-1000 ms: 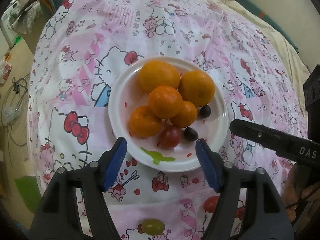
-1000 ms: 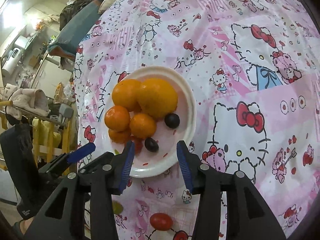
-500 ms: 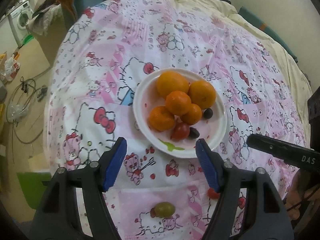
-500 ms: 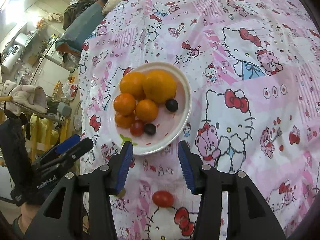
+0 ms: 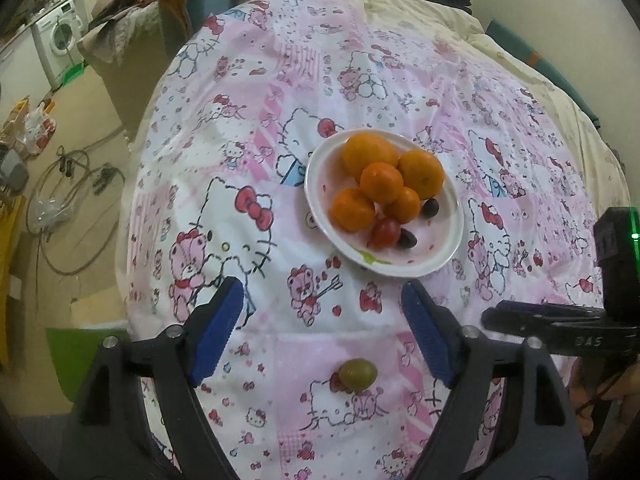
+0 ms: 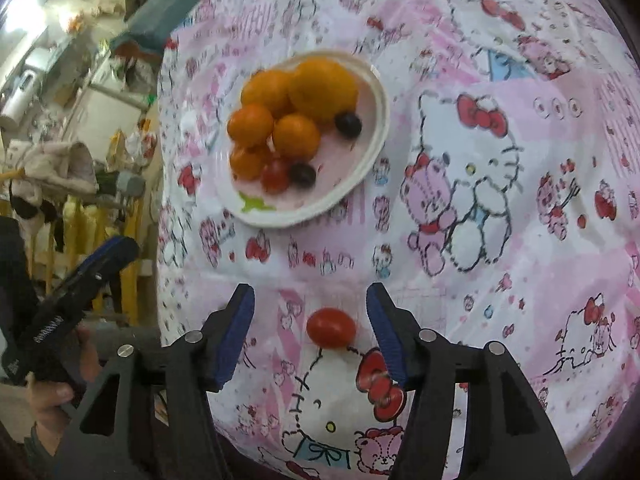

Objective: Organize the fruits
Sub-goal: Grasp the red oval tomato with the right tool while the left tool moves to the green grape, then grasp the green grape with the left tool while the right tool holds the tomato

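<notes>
A white plate (image 5: pixel 444 256) holds several oranges (image 5: pixel 380 182), a red cherry tomato (image 5: pixel 386 233) and two dark grapes (image 5: pixel 408 238); the plate also shows in the right wrist view (image 6: pixel 360 176). A green grape (image 5: pixel 357 375) lies on the cloth between the fingers of my open, empty left gripper (image 5: pixel 324 328). A red cherry tomato (image 6: pixel 331 328) lies on the cloth between the fingers of my open, empty right gripper (image 6: pixel 310 326). The right gripper also shows in the left wrist view (image 5: pixel 552 320).
The pink cartoon-cat cloth (image 5: pixel 240 160) covers a rounded surface that drops off at the left to the floor with cables (image 5: pixel 72 208) and a washing machine (image 5: pixel 56 36). Cream bedding (image 5: pixel 460 28) lies beyond. The left gripper's handle and hand (image 6: pixel 60 320) are at the right wrist view's left.
Both grippers have pulled back from the plate. The green grape now sits between the left fingers, and the loose red tomato between the right fingers. Both stay open.
</notes>
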A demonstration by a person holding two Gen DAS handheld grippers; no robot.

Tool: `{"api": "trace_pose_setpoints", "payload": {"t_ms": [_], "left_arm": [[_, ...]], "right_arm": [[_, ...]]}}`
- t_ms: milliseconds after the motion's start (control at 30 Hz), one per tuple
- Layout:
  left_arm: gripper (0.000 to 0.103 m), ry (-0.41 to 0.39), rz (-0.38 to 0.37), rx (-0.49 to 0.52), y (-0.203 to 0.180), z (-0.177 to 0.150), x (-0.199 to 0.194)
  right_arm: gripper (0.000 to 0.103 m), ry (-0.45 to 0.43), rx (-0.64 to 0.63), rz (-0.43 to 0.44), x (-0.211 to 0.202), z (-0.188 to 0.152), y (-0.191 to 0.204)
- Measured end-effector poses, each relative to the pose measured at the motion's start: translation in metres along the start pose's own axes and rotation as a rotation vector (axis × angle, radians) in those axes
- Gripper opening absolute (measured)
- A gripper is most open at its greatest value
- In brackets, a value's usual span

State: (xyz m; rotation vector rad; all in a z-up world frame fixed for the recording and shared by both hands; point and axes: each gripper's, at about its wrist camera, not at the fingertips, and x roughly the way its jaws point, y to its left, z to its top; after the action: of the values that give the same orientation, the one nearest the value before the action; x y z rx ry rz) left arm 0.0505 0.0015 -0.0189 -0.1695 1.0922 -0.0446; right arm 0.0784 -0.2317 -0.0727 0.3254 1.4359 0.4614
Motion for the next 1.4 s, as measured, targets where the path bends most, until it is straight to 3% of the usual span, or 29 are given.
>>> {"api": "trace_pose_setpoints", "payload": {"t_ms": [267, 433, 467, 533, 600, 800, 900, 1133, 1167, 1300, 1400], "left_arm": [[0.079, 0.020, 0.005, -0.004, 0.001, -0.005, 0.004], [0.079, 0.031, 0.028, 0.008, 0.002, -0.007, 0.007], [0.079, 0.035, 0.032, 0.013, 0.001, -0.009, 0.008], [0.079, 0.050, 0.052, 0.034, 0.000, -0.012, 0.011], [0.079, 0.066, 0.066, 0.051, -0.002, -0.014, 0.016], [0.079, 0.162, 0.046, 0.107, -0.012, -0.036, 0.036], [0.079, 0.208, 0.072, 0.177, -0.024, -0.048, 0.049], [0.079, 0.252, 0.076, 0.270, -0.048, -0.064, 0.065], [0.077, 0.259, 0.088, 0.280, -0.050, -0.066, 0.068], [0.047, 0.296, 0.090, 0.276, -0.050, -0.070, 0.076], [0.031, 0.301, 0.080, 0.281, -0.051, -0.072, 0.076]], "right_arm": [[0.061, 0.140, -0.053, -0.097, 0.048, -0.014, 0.010], [0.060, 0.148, -0.096, -0.163, 0.060, -0.019, 0.016], [0.059, 0.145, -0.113, -0.169, 0.060, -0.020, 0.018], [0.040, 0.147, -0.151, -0.180, 0.063, -0.021, 0.024], [0.040, 0.153, -0.176, -0.162, 0.064, -0.022, 0.029], [0.040, 0.111, -0.179, -0.127, 0.049, -0.018, 0.032], [0.040, 0.061, -0.149, -0.115, 0.033, -0.013, 0.026], [0.040, -0.017, -0.084, -0.078, 0.003, -0.004, 0.007], [0.040, -0.020, -0.081, -0.074, -0.001, -0.002, 0.002], [0.040, -0.028, -0.065, -0.069, -0.007, -0.002, -0.009], [0.040, -0.035, -0.056, -0.067, -0.009, -0.004, -0.013]]}}
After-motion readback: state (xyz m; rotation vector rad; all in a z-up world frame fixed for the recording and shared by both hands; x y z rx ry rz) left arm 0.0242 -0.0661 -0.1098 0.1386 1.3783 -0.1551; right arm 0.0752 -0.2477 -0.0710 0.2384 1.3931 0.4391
